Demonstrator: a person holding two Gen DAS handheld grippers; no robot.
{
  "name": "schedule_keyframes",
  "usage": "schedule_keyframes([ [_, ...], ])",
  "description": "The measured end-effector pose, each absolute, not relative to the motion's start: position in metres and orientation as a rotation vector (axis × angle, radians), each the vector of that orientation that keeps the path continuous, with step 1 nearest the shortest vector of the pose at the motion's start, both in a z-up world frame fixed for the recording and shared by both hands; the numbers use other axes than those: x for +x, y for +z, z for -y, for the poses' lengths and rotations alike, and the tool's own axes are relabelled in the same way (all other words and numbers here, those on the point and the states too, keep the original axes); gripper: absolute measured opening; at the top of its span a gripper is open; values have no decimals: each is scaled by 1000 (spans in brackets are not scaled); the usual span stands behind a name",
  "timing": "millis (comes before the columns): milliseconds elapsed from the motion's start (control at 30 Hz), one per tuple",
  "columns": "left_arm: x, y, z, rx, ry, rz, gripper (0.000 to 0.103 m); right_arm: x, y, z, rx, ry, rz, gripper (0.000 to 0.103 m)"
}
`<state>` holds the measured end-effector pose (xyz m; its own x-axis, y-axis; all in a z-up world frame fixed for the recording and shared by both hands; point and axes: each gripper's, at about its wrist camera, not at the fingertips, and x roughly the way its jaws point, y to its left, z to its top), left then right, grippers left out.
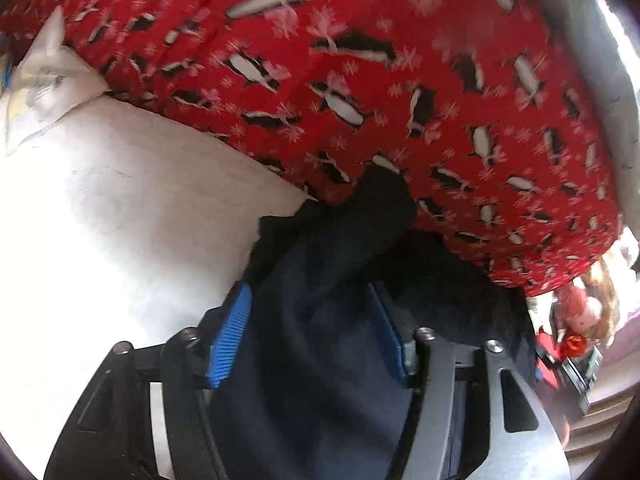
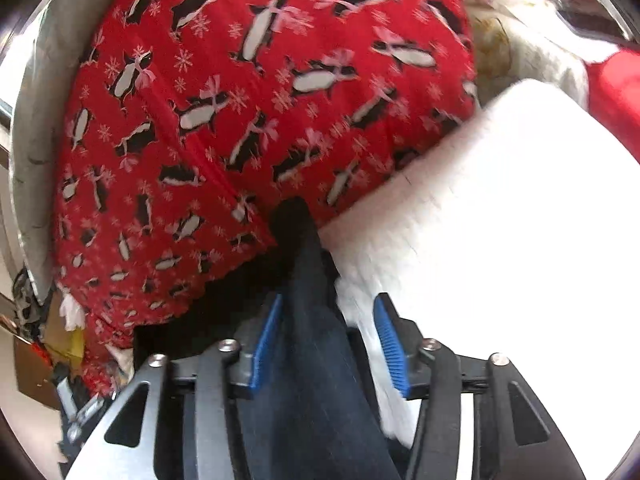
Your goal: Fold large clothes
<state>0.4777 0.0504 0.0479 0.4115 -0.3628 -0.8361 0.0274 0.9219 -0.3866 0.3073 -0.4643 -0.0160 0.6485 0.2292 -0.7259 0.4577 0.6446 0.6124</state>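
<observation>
A dark navy garment (image 1: 320, 264) runs between the blue pads of my left gripper (image 1: 308, 320); the jaws stand apart with the cloth bunched loosely between them. In the right wrist view the same dark navy garment (image 2: 316, 320) passes between the pads of my right gripper (image 2: 328, 340), whose jaws also stand apart, the cloth lying against the left pad (image 2: 266, 344). The garment's far end disappears under a red cloth with a penguin print (image 1: 360, 80), which also shows in the right wrist view (image 2: 240, 120).
A bright white surface (image 1: 100, 220) lies left of the left gripper and right of the right gripper (image 2: 500, 220). A grey curved edge (image 2: 36, 120) borders the red cloth. Clutter and a doll-like toy (image 1: 580, 316) sit at the far right.
</observation>
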Motion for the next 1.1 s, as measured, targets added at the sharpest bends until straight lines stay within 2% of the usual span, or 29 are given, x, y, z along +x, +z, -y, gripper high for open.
schedule_keyframes([
  [67,485,38,-35,-248,-204,-1150,59,298,-16,462,926,-120,-888,51],
  [133,494,18,-23,-76,-47,-1178,59,284,-22,460,957,-81,-884,59],
  [200,500,1,-33,-145,-2,-1211,59,277,-29,453,964,-60,-893,61],
  [267,500,4,-55,-319,14,-1201,56,278,-35,443,872,-55,-941,26],
  [300,499,6,-63,-371,16,-1204,52,281,-35,439,832,-39,-956,14],
  [367,488,17,-82,-452,-9,-1189,51,273,-24,442,831,-93,-904,13],
  [467,452,40,-89,-427,-67,-1111,51,244,-7,452,879,-124,-809,39],
  [500,439,46,-89,-418,-91,-1088,51,235,-6,453,904,-111,-800,63],
  [533,423,49,-88,-410,-116,-1071,51,226,-7,453,922,-108,-798,73],
  [667,388,28,-68,-403,-130,-1130,51,200,-34,432,973,-62,-889,72],
  [700,382,18,-66,-392,-98,-1155,51,199,-39,426,984,-47,-920,50],
  [733,378,16,-67,-385,-86,-1146,51,198,-38,417,956,-31,-944,6],
  [900,359,16,-71,-378,-98,-1066,51,175,-6,414,868,-139,-808,3],
  [1000,343,11,-75,-382,-114,-1041,51,179,-40,416,856,-239,-975,2],
  [1067,337,13,-79,-396,-128,-1015,51,178,-32,412,817,-275,-983,4],
  [1100,333,16,-83,-418,-129,-999,51,177,-23,410,799,-311,-979,12],
])
